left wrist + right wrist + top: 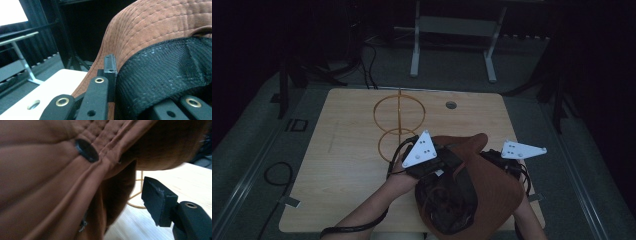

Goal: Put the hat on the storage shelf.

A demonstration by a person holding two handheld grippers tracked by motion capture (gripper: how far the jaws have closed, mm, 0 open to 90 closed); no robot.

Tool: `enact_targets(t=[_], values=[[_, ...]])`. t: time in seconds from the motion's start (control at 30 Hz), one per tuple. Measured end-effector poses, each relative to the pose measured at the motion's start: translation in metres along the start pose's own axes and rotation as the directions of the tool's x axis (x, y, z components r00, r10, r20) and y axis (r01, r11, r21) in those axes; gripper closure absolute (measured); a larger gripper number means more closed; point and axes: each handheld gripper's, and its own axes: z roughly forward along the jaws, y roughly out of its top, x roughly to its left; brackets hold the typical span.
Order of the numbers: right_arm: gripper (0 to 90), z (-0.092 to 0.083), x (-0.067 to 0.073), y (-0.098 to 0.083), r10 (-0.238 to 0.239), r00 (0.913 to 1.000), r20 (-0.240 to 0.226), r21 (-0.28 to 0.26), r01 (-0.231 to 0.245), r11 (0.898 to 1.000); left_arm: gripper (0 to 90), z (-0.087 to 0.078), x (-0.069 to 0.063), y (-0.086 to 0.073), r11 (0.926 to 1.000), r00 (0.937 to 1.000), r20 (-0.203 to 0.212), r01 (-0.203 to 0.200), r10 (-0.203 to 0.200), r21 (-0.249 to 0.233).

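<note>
A: Brown cloth, black mesh lining: the cap [472,190] is held up over the worktop's [342,165] near edge, right of the middle. Which step?

B: Carrying it, I judge. The left tongs [111,68] pinch its rim tight; the right tongs [160,202] stand part-open beside the crown, gripping nothing.

A: Next?

B: Probably onto the wire stand [398,125] near the far edge; the right tongs must regrip first.

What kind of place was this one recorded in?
Probably a dim lab or workshop set up for recording, not a home. A light wooden table stands on grey floor, cables trail across it, and a grey metal stand sits behind, with dark surroundings.
</note>
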Motion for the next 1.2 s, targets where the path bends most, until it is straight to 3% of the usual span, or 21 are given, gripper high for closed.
enact_targets(t=[0.1,0.17,0.27,0.33,0.43,0.47,0.53,0.67,0.9,0.97,1.1,1.2], values=[[38.9,0.008,-0.003,0.004,-0.001,1.0000,-0.007,0.002,0.001,1.000,85.8,0.008,-0.004,0.004,0.9999,0.9999,0.010,0.004,-0.004,-0.011],[40.6,0.011,-0.003,0.006,-0.010,0.9997,-0.020,0.000,0.010,1.000,85.8,0.013,-0.007,0.007,0.9998,0.9997,-0.009,-0.021,0.021,-0.007],[44.2,0.011,-0.004,0.010,-0.011,0.9988,-0.047,-0.014,0.010,1.000,85.8,0.016,-0.006,0.010,1.0000,1.0000,-0.001,-0.004,0.003,-0.009],[50.2,0.011,-0.005,0.012,-0.011,0.9981,-0.061,-0.013,0.011,1.000,85.8,0.018,-0.006,0.011,0.9999,0.9999,-0.008,-0.010,0.010,-0.010],[67.8,0.010,-0.006,0.013,-0.010,0.9976,-0.069,-0.011,0.009,1.000,85.4,0.021,-0.009,0.013,0.9998,0.9998,-0.011,-0.018,0.019,0.005],[75.8,0.009,-0.007,0.013,-0.007,0.9978,-0.066,-0.012,0.006,1.000,85.1,0.021,-0.008,0.013,0.9998,0.9999,0.001,-0.012,0.012,0.014],[83.5,0.007,-0.009,0.010,0.008,0.9971,-0.076,-0.010,-0.009,1.000,84.4,0.022,-0.007,0.013,0.9997,0.9998,0.020,-0.006,0.005,0.025],[85.8,0.005,-0.010,0.005,0.033,0.9952,-0.092,-0.002,-0.034,0.999,78.0,0.023,-0.008,0.012,0.9992,0.9997,0.025,-0.009,0.008,0.038],[86.3,-0.004,-0.015,0.003,0.058,0.9957,-0.073,-0.034,-0.060,0.998,47.9,0.019,-0.007,0.017,0.9984,0.9989,-0.045,0.012,-0.009,0.055],[86.3,-0.009,-0.018,0.004,0.065,0.9962,-0.058,-0.044,-0.067,0.997,45.4,0.015,-0.003,0.017,0.9972,0.9968,-0.067,0.048,-0.044,0.057],[86.3,-0.015,-0.021,0.007,0.069,0.9970,-0.034,-0.056,-0.071,0.996,40.9,0.009,0.000,0.017,0.9967,0.9955,-0.079,0.058,-0.053,0.057],[86.2,-0.024,-0.025,0.011,0.067,0.9978,-0.003,-0.063,-0.067,0.996,40.7,-0.007,0.006,0.011,0.9938,0.9919,-0.111,0.071,-0.061,0.086]])
